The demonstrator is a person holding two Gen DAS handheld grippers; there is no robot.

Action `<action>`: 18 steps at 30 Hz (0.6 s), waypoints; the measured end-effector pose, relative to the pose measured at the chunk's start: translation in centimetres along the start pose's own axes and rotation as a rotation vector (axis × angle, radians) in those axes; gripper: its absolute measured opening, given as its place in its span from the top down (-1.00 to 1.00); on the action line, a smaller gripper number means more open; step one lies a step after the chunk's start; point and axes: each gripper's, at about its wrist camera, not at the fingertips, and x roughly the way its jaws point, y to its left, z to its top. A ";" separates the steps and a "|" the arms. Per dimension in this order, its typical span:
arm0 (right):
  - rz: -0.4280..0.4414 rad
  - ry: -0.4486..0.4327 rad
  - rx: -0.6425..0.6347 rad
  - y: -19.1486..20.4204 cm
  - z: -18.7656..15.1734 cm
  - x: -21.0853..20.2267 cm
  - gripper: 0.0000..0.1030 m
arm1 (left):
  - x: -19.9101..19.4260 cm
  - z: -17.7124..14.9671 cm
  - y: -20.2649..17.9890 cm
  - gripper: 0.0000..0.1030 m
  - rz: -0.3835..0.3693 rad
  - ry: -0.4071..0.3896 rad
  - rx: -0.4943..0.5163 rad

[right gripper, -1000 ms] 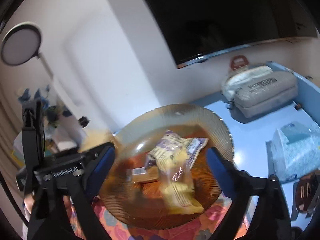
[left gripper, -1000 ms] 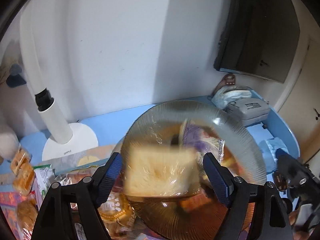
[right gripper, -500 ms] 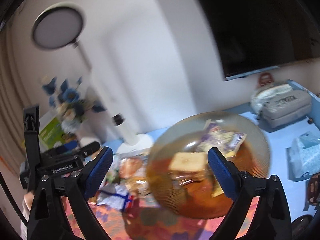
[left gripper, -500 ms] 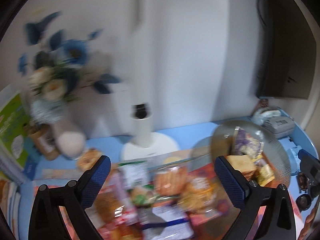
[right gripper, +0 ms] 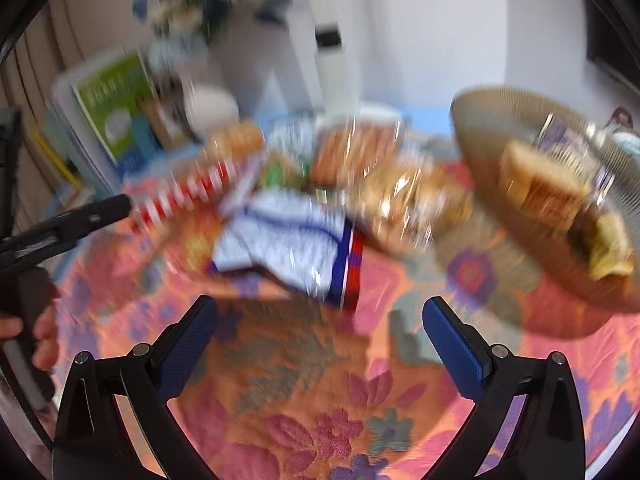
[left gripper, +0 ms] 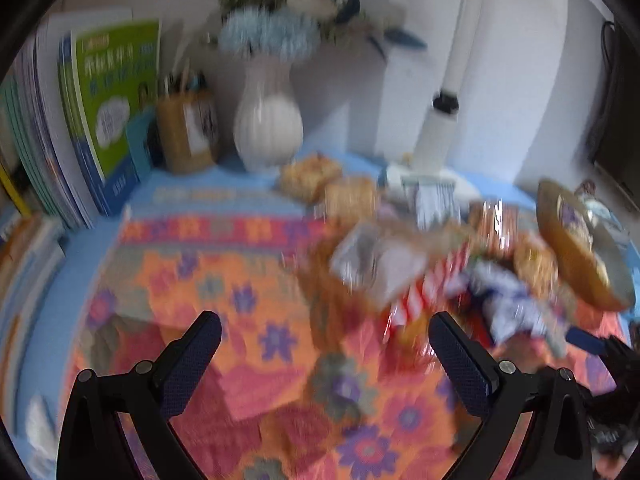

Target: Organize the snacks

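Observation:
Both views are motion-blurred. A pile of wrapped snacks [left gripper: 432,248] lies on the floral cloth, with a white and blue packet [right gripper: 288,240] at its front. An amber glass plate [right gripper: 484,120] at the right holds a wrapped bread slice [right gripper: 540,184] and other packets; it also shows in the left wrist view [left gripper: 552,216]. My left gripper [left gripper: 324,344] is open and empty above the cloth, left of the pile. My right gripper [right gripper: 320,328] is open and empty in front of the white packet.
A white vase [left gripper: 268,132] with blue flowers, a brown pen holder [left gripper: 186,136], upright books [left gripper: 104,112] and a white lamp post [left gripper: 444,112] stand at the back. The floral cloth [left gripper: 240,360] covers the blue table. The left gripper's finger shows at the left of the right wrist view [right gripper: 80,216].
A second ago the left gripper released a wrapped bread slice over the plate. Both grippers have since swung left and back, away from the plate toward the snack pile.

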 end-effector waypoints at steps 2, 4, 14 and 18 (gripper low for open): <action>-0.039 0.029 -0.008 0.0 -0.6 1.4 -1.00 | 1.1 -1.5 0.1 -1.00 -0.021 0.034 0.003; -0.105 0.048 -0.033 0.1 -0.9 2.6 -1.00 | 2.5 -2.7 -0.2 -1.00 0.004 0.077 0.013; -0.154 0.065 -0.099 0.7 -0.6 3.4 -1.00 | 3.4 -3.9 -1.7 -1.00 0.074 0.104 0.063; -0.153 0.065 -0.098 0.8 -0.7 3.3 -1.00 | 3.3 -3.6 -1.8 -1.00 0.078 0.104 0.062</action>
